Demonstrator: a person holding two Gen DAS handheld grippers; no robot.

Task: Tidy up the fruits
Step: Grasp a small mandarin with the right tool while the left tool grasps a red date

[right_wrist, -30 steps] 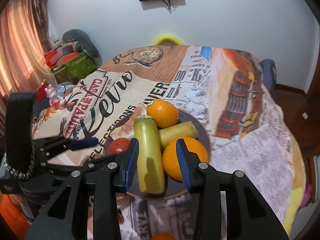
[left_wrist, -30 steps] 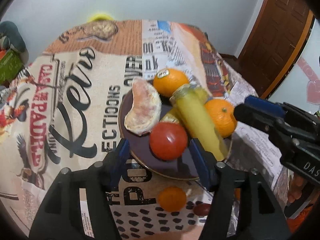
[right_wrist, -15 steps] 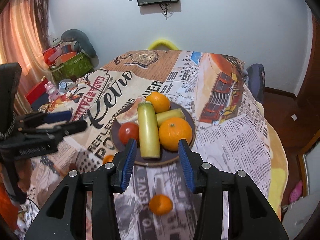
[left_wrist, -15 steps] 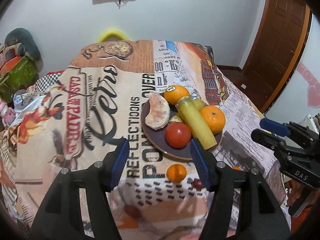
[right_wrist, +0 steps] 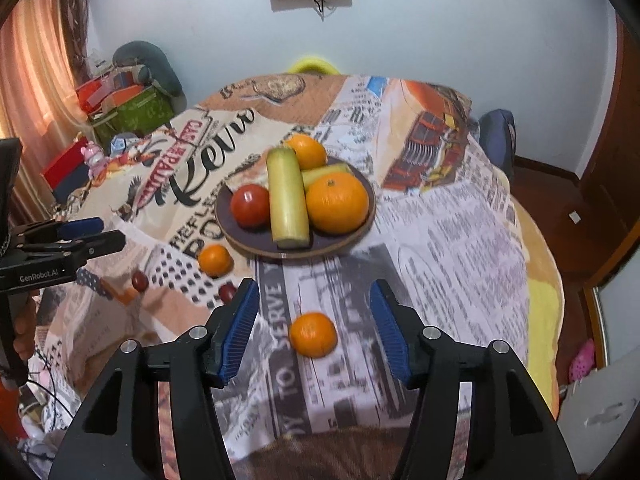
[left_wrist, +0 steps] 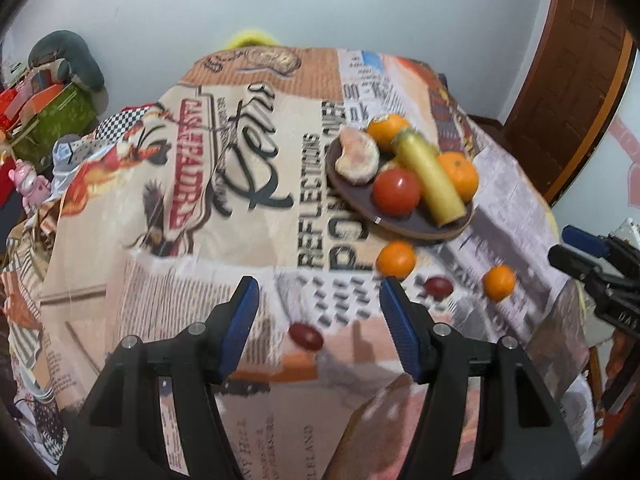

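Both tools are held above the table with jaws spread and empty — the left gripper [left_wrist: 318, 312] and the right gripper [right_wrist: 314, 314]. A loose orange [right_wrist: 313, 334] lies on the tablecloth [right_wrist: 440, 240] near the filled plate [right_wrist: 360, 232].

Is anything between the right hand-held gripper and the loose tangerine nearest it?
Nothing visible: the right hand-held gripper hangs open with the loose tangerine framed between its blue fingers, only bare tablecloth around it.
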